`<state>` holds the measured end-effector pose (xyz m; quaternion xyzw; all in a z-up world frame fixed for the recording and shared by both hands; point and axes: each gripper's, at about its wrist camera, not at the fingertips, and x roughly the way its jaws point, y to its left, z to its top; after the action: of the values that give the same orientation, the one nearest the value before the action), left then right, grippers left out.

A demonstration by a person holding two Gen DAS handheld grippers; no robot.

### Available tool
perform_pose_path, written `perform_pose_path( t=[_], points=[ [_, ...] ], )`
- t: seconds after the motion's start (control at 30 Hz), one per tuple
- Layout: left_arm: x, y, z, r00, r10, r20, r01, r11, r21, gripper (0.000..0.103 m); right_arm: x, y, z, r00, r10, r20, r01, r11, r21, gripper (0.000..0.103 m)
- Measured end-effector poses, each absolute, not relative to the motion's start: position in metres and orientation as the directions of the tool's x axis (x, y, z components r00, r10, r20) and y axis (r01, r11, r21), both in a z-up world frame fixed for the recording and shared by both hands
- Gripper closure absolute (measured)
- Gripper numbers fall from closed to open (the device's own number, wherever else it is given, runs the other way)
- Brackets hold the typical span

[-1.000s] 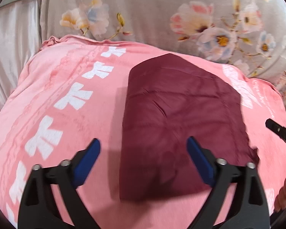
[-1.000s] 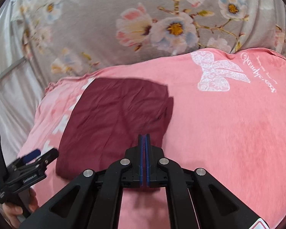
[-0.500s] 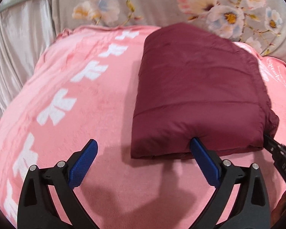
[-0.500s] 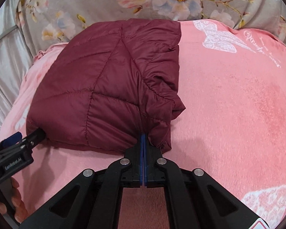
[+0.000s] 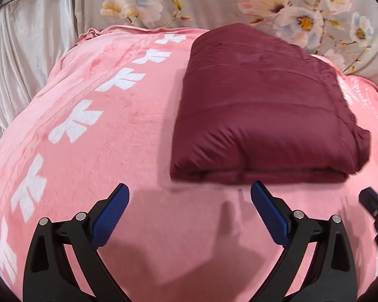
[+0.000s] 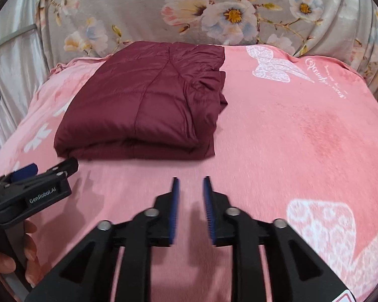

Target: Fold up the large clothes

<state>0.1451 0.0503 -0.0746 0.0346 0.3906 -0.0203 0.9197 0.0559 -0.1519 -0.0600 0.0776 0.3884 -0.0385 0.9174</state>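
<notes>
Maroon quilted padded jacket (image 6: 148, 105), folded into a thick rectangular bundle, serves as the landmark; it lies flat on the pink fleece blanket (image 6: 302, 146) with white bow and butterfly prints. Left of the jacket, in the left wrist view, a row of white bow motifs (image 5: 75, 123) runs along the blanket, and beyond that hangs a pale satin curtain (image 5: 25, 50). Behind the jacket stands grey floral-print fabric (image 6: 214, 12).

Left gripper (image 5: 189, 201), black with blue ribbed pads (image 5: 111, 216), sits in front of the jacket's near folded edge with its jaws spread wide; nothing is between them and neither pad touches the jacket. In the right wrist view the same tool (image 6: 37, 183) appears in front of the jacket's near left corner, close to it, held by a person's hand (image 6: 17, 254).

Right gripper (image 6: 191, 201) sits in front of the jacket's near right portion, apart from it. Its jaws are opening, a narrow gap shows between the blue pads, and only bare blanket lies in that gap. The jacket's right side (image 6: 214, 95) shows loose, rumpled layers. Right of the jacket, the blanket carries a white lace butterfly print (image 6: 277, 65) with script lettering.
</notes>
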Motion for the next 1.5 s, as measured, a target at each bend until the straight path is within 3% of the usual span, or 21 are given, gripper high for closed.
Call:
perform_pose_path(
  t=[0.2,0.33,0.63,1.5],
  points=[
    [0.106,0.035,-0.080,0.715,-0.044,-0.698,0.100,0.994,0.039,0.008,0.034,-0.146,-0.069,0.688,-0.020,-0.726,0.126,0.988,0.092,0.067],
    [0.091,0.029,-0.086,0.709,-0.072,-0.701,0.119,0.993,0.018,0.007,0.030,-0.149,-0.071,0.685,-0.036,-0.727,0.150,0.984,0.093,0.056],
    [0.084,0.024,-0.089,0.721,-0.032,-0.692,0.097,0.994,0.055,0.007,0.029,-0.141,-0.074,0.675,-0.070,-0.734,0.157,0.986,0.050,0.049],
    [0.075,0.017,-0.086,0.757,0.033,-0.652,0.067,0.990,0.128,0.007,0.025,-0.137,-0.071,0.692,-0.100,-0.715,0.166,0.986,0.023,0.049]
  ],
)
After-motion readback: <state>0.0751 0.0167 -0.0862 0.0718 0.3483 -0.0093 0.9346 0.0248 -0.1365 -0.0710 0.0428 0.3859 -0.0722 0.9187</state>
